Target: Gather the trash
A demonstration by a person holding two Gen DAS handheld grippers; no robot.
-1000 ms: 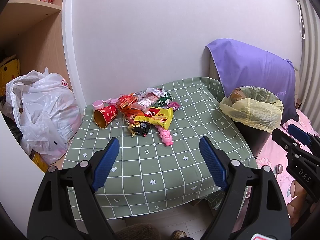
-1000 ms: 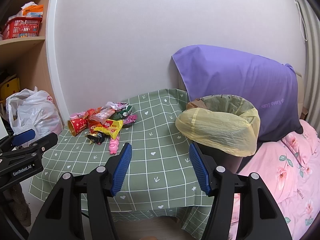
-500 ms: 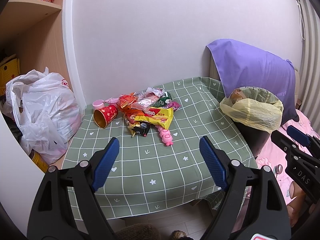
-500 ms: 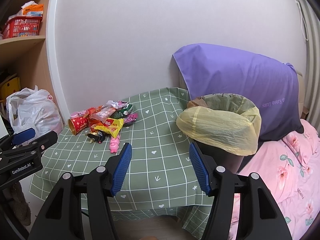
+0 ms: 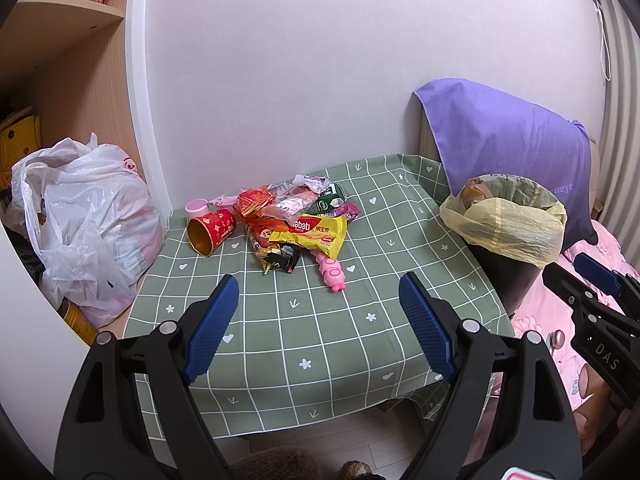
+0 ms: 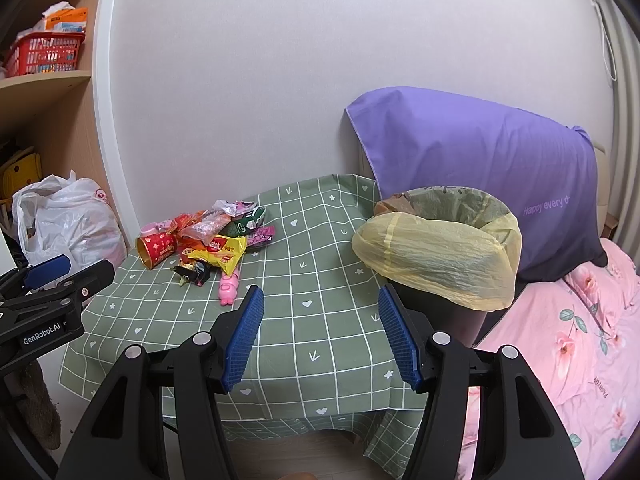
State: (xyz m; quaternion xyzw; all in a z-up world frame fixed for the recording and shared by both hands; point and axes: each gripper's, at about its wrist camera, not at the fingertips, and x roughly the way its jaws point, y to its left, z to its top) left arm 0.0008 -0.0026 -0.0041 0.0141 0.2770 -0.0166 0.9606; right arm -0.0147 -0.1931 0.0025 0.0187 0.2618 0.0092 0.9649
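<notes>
Both grippers are held spread and empty, short of the near edge of the bench (image 5: pixel 320 336): the left gripper (image 5: pixel 318 322) at the bottom centre of its view, the right gripper (image 6: pixel 320 340) likewise. The trash pile (image 5: pixel 288 222) lies at centre frame in the left view, toward the bench's far left, well apart from the lined bin (image 6: pixel 440 240) at right. 1 loose outer piece, such as the pink wrapper (image 5: pixel 330 272) or the red cup (image 5: pixel 210 232), is best taken first, with the fingers closed low across it, so that the heap is not scattered.
</notes>
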